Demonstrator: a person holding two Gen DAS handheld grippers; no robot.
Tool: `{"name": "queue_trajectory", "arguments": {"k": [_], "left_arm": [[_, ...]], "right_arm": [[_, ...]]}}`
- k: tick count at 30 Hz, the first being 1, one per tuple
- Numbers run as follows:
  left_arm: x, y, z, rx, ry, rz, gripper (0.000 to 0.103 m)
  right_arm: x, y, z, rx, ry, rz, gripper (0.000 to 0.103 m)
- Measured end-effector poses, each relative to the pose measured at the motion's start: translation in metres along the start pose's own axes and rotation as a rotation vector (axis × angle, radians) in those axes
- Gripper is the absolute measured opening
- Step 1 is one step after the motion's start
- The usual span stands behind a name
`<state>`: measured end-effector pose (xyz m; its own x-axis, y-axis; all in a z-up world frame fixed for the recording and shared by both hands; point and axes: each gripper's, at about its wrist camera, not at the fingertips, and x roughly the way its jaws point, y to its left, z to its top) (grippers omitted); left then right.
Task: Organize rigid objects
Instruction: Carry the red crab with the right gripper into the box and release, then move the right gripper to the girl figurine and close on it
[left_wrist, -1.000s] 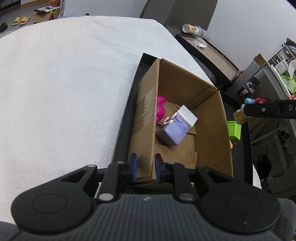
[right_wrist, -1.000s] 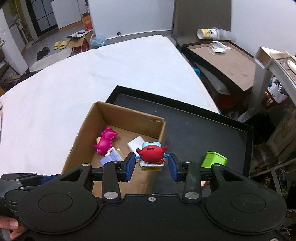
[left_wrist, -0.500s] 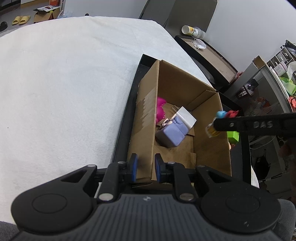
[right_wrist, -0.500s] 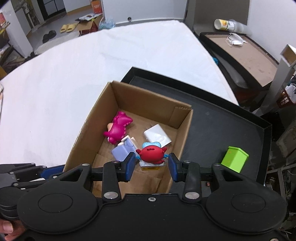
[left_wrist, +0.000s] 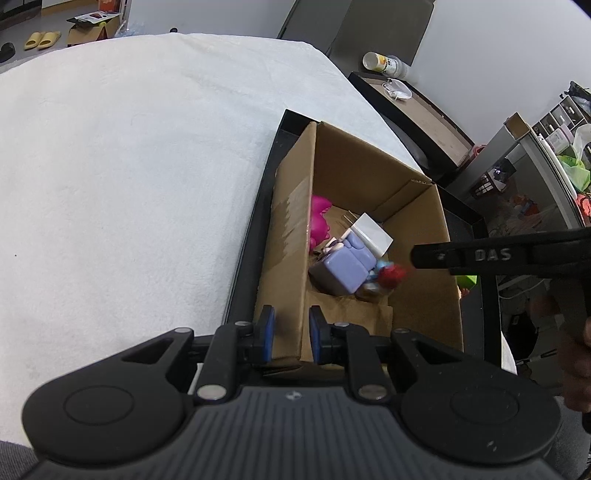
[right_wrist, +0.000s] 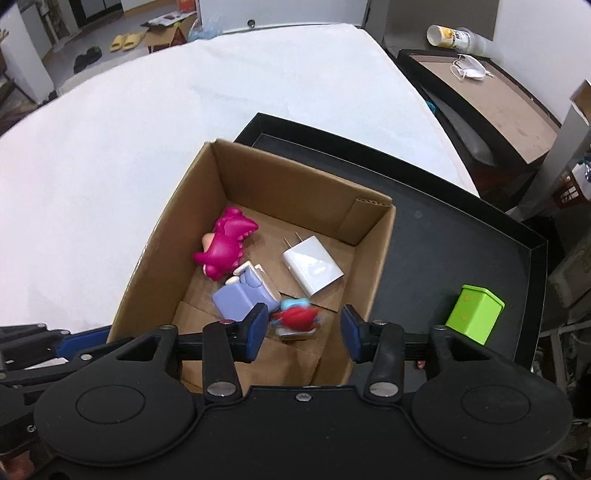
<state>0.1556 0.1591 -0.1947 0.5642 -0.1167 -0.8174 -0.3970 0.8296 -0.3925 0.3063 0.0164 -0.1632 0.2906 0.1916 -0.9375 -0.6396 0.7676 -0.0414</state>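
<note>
On a black tray (right_wrist: 436, 236) laid at the edge of a white cloth-covered surface (right_wrist: 147, 140), an open cardboard box (right_wrist: 258, 173) was seen from two gripper cameras. The near wall of the box was pinched between the blue pads of the left gripper (left_wrist: 288, 338), its jaws pressed nearly together on the cardboard. Over the box, the right gripper (right_wrist: 301, 332) was pointed steeply down, and its jaws were opening. Between and below them a red crab-like toy (right_wrist: 295, 319) with a blue top was shown blurred; neither pad was touching it. In the left camera's view the toy (left_wrist: 391, 275) was placed near the box floor, just beside a lavender block-shaped toy (left_wrist: 341, 267).

Inside the box a magenta dinosaur figure (right_wrist: 225, 251) was lying on its side towards the left wall, with the lavender toy just in front of it. A white plug adapter (right_wrist: 314, 267) was lying flat near the right wall, prongs pointing away. Outside the box, on the tray's right side, a lime-green block (right_wrist: 474, 319) was standing alone, well apart from the other items.
</note>
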Motion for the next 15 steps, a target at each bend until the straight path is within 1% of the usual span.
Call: {"name": "queue_trajectory", "arguments": {"k": [8, 15], "left_arm": [[0.002, -0.002, 0.001, 0.002, 0.004, 0.009, 0.019], [0.003, -0.003, 0.001, 0.003, 0.003, 0.021, 0.019]], "right_arm": [[-0.022, -0.031, -0.008, 0.076, -0.040, 0.003, 0.048], [-0.029, -0.065, -0.021, 0.137, -0.045, -0.012, 0.048]]}}
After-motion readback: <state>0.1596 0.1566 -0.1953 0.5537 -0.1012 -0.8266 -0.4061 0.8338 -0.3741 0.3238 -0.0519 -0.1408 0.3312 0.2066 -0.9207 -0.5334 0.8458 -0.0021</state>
